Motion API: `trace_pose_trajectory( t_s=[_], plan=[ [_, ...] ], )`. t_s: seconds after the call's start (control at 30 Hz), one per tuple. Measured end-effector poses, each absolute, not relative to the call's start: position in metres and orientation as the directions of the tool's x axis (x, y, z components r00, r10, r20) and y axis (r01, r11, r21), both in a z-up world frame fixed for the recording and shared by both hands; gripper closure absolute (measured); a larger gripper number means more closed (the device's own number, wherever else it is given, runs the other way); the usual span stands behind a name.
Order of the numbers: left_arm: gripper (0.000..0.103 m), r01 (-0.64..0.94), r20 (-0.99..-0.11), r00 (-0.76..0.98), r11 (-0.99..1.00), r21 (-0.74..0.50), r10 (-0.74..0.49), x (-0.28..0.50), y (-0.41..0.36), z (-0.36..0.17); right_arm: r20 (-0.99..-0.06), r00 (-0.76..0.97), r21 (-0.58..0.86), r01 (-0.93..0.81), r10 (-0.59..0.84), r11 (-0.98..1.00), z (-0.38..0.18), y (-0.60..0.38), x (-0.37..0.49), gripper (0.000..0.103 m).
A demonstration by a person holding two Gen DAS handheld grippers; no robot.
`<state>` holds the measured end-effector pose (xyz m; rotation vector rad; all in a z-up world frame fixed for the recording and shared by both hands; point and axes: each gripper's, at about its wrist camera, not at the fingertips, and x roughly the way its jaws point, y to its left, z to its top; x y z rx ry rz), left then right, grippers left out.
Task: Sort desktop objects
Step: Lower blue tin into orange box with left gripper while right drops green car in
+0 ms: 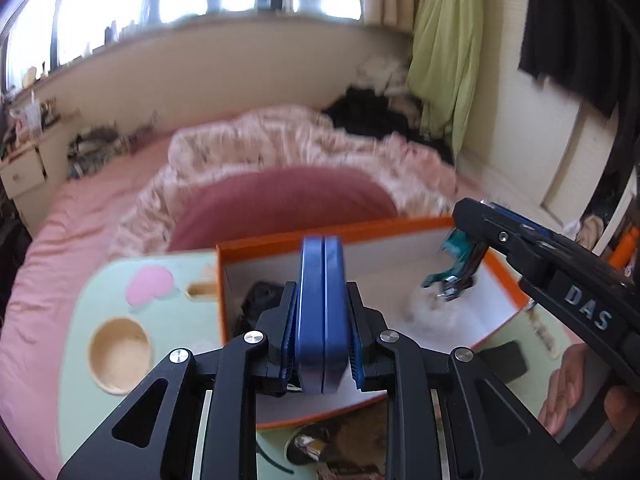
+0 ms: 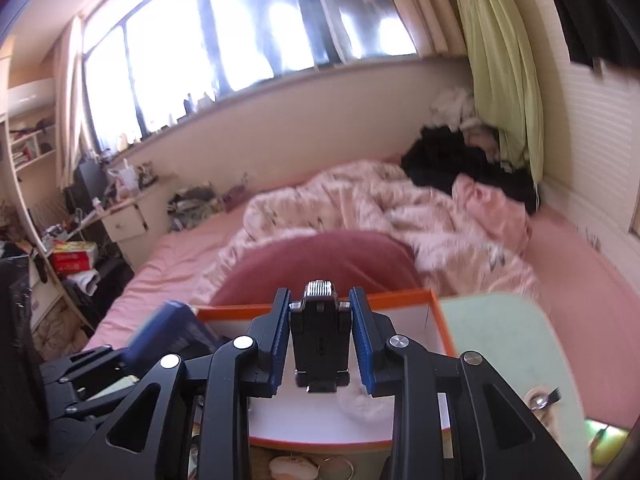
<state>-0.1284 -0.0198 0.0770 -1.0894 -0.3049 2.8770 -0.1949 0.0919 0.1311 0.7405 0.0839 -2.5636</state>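
Observation:
My left gripper (image 1: 320, 344) is shut on a flat blue tin (image 1: 321, 312), held on edge above the orange box (image 1: 400, 226) with white inside walls. My right gripper (image 2: 320, 340) is shut on a black clip with a ridged metal tip (image 2: 319, 320), also above the box (image 2: 400, 295). In the left wrist view the right gripper (image 1: 470, 240) hangs over the box's far right corner, with a teal and metal part of the clip (image 1: 450, 280) below its fingers. In the right wrist view the blue tin (image 2: 168, 330) shows at lower left. A black item (image 1: 260, 296) lies inside the box.
The box stands on a pale green lap table (image 1: 80, 360) with a round wooden cup hole (image 1: 120, 354) and a pink heart mark (image 1: 150, 284). Small items lie on the table in front of the box (image 1: 308, 446). Behind is a bed with a red cushion (image 1: 280, 204) and pink quilt (image 2: 400, 208).

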Motion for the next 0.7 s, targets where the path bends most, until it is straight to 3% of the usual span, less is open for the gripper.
trace_pose_trajectory(
  t_s=[0.03,0.1,0.17,0.2,0.23,0.33,0.4,0.53,0.7],
  plan=[
    [0.077,0.029,-0.667,-0.735,-0.977,-0.21,0.122,-0.132,-0.02,0.071,-0.541,-0.73,0.086,0.446,-0.417,-0.891,0.124,0.093,-0.198,0.045],
    [0.075,0.018,-0.665,-0.73,-0.968,-0.249,0.157,-0.127,-0.023,0.063,-0.548,-0.713,0.123,0.448,-0.437,-0.885,0.114,0.099,-0.197,0.042],
    [0.059,0.014,-0.63,-0.761,-0.967,-0.254,0.154,-0.114,-0.024,0.068,-0.513,-0.735,0.115,0.453,-0.443,-0.884,0.114,0.105,-0.183,0.041],
    [0.037,0.013,-0.605,-0.781,-0.965,-0.262,0.153,-0.105,-0.027,0.073,-0.496,-0.738,0.118,0.464,-0.457,-0.878,0.116,0.108,-0.175,0.038],
    [0.022,0.015,-0.574,-0.805,-0.962,-0.273,0.15,-0.093,-0.03,0.08,-0.482,-0.735,0.13,0.478,-0.477,-0.869,0.119,0.112,-0.167,0.033],
    [0.02,0.025,-0.529,-0.842,-0.97,-0.243,0.111,-0.06,-0.031,0.094,-0.464,-0.717,0.149,0.516,-0.52,-0.844,0.125,0.129,-0.133,0.024],
    [0.02,0.023,-0.539,-0.835,-0.972,-0.235,0.111,-0.039,-0.03,0.094,-0.478,-0.719,0.106,0.523,-0.504,-0.846,0.12,0.134,-0.11,0.023],
    [0.02,-0.009,-0.607,-0.776,-0.966,-0.26,0.17,0.0,-0.023,0.071,-0.612,-0.671,-0.024,0.545,-0.419,-0.838,0.081,0.146,-0.072,0.021],
    [0.02,0.023,-0.651,-0.739,-0.96,-0.28,0.172,0.026,-0.011,0.034,-0.713,-0.624,-0.074,0.52,-0.32,-0.851,0.041,0.164,-0.058,0.021]
  ],
)
